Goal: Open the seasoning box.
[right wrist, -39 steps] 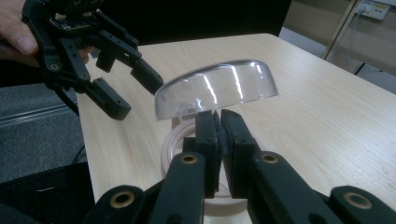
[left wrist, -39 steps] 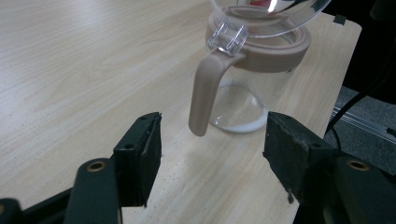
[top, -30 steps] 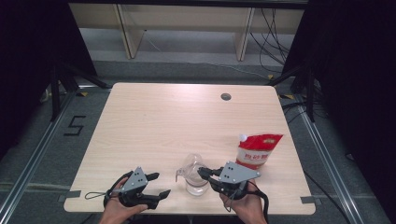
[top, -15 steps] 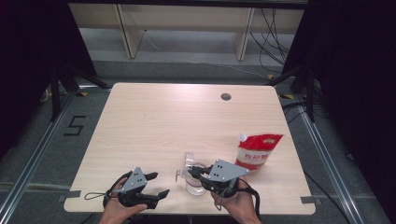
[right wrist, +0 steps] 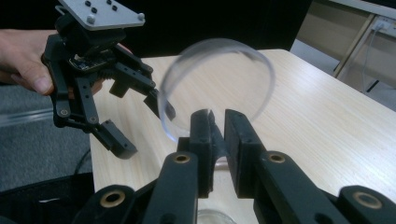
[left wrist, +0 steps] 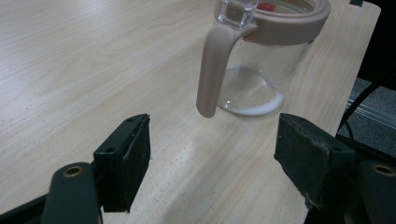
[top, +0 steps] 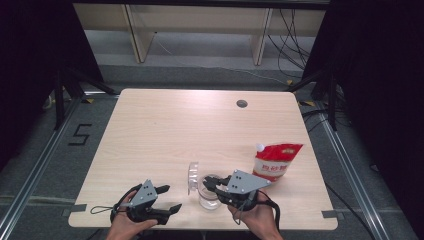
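A pale wood-grain surface (top: 165, 135) stands on a grey floor, with dark curtains at both edges of the high view and a "5" taped on the floor (top: 80, 135) at middle left. Near the lower middle of that view sits a clear glass jar (top: 209, 195), its hinged round lid (top: 193, 176) stood up on edge. The right gripper (top: 210, 182) has its jaws clamped on the lid's rim; they have just eased slightly apart, the lid still between them. In the right gripper view the lid (right wrist: 217, 88) is blurred. The left gripper (top: 167, 199), lower left, rests with jaws wide apart, nothing between them. In its own view the jar (left wrist: 261, 56) is cut off at the top; its beige collar and handle show. At right lies a red pouch (top: 274, 162); its white print is too small to read.
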Demonstrator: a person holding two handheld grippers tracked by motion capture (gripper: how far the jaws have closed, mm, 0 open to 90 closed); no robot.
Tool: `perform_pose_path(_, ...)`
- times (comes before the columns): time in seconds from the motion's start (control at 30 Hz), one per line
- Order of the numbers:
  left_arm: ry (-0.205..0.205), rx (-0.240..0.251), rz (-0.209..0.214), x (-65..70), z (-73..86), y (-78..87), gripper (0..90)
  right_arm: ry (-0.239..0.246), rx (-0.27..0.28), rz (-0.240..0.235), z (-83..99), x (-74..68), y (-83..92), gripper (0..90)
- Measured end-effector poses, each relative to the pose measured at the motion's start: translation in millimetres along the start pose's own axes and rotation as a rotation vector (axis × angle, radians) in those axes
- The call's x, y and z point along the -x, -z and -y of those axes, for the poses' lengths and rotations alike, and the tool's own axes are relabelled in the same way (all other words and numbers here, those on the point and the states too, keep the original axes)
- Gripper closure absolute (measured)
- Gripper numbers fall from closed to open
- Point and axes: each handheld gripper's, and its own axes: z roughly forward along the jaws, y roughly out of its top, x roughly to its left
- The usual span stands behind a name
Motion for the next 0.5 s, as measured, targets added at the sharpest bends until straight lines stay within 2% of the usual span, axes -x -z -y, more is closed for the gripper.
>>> perform_pose_path(0.03, -0.020, 0.003, 0.006, -1.2, -0.3, -0.4, 26.6, 0.005, 0.022, 0.005, 1.1, 2.0, 0.3, 82.3)
perform_pose_path(0.07, -0.018, 0.007, 0.010, -1.3, 0.1, -1.2, 26.6, -0.022, 0.019, -0.023, 1.7, 2.0, -0.1, 82.3)
perform_pose_path(0.13, -0.021, 0.002, 0.010, -1.8, -0.3, -1.0, 26.5, -0.024, 0.017, -0.026, 1.6, 1.8, -1.6, 82.1)
perform_pose_path(0.17, -0.013, 0.004, 0.012, -1.7, -0.1, -1.1, 26.5, -0.005, 0.008, -0.030, -0.2, 0.4, -6.3, 81.7)
perform_pose_path(0.27, -0.016, 0.003, 0.010, -1.9, 0.4, -0.8, 26.4, 0.001, -0.003, -0.023, -2.4, -0.8, -6.1, 80.9)
perform_pose_path(0.3, 0.019, 0.007, 0.009, -0.1, 1.6, -1.5, 26.3, 0.020, 0.010, -0.007, -1.8, 2.1, -1.0, 79.3)
perform_pose_path(0.33, 0.019, 0.007, 0.009, -0.1, 1.6, -1.5, 26.3, 0.020, 0.010, -0.007, -1.8, 2.1, -1.0, 79.3)
perform_pose_path(0.37, -0.012, -0.023, -0.002, -2.4, 1.5, -0.1, 26.3, -0.012, -0.001, -0.004, -0.5, 1.1, 2.8, 78.1)
perform_pose_path(0.4, -0.001, -0.014, 0.003, -1.2, 1.7, -0.7, 26.2, 0.002, 0.016, 0.009, 1.9, 3.8, 5.5, 75.3)
perform_pose_path(0.47, 0.015, -0.002, 0.015, 0.6, 1.8, -2.0, 25.4, -0.018, 0.027, 0.018, 11.8, 10.7, 20.4, 64.4)
perform_pose_path(0.5, 0.013, 0.009, 0.014, 1.0, 2.2, -3.0, 25.4, -0.018, 0.027, 0.018, 11.8, 10.7, 20.4, 64.4)
